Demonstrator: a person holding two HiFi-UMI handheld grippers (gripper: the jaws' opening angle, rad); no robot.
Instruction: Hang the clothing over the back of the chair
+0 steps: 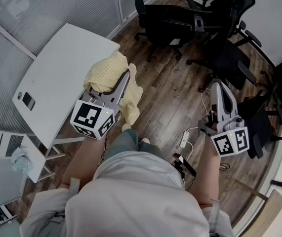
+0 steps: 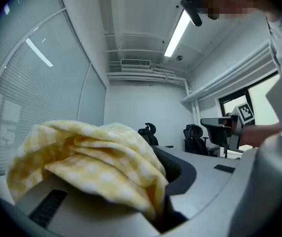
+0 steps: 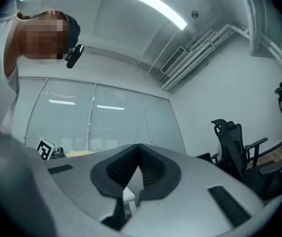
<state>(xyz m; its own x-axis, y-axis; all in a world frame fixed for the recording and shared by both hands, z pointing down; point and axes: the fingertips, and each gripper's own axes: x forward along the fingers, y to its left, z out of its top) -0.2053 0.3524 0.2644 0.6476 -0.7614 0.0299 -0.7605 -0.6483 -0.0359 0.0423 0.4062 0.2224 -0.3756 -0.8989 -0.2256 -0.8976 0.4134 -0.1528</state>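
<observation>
I'm at the carry step: left tongs (image 1: 126, 78) clamped on the yellow cloth (image 1: 106, 72), which bunches over them and hangs below, right tongs (image 1: 218, 87) together and empty, so next I'd say reach ahead to a chair (image 1: 228, 58) and drape it over the back.

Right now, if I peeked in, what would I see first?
The yellow checked cloth, bunched up in the left gripper's jaws near the corner of the white table. Next, the black office chairs crowded at the top right of the head view. The right gripper holds nothing, its jaws shut.
</observation>
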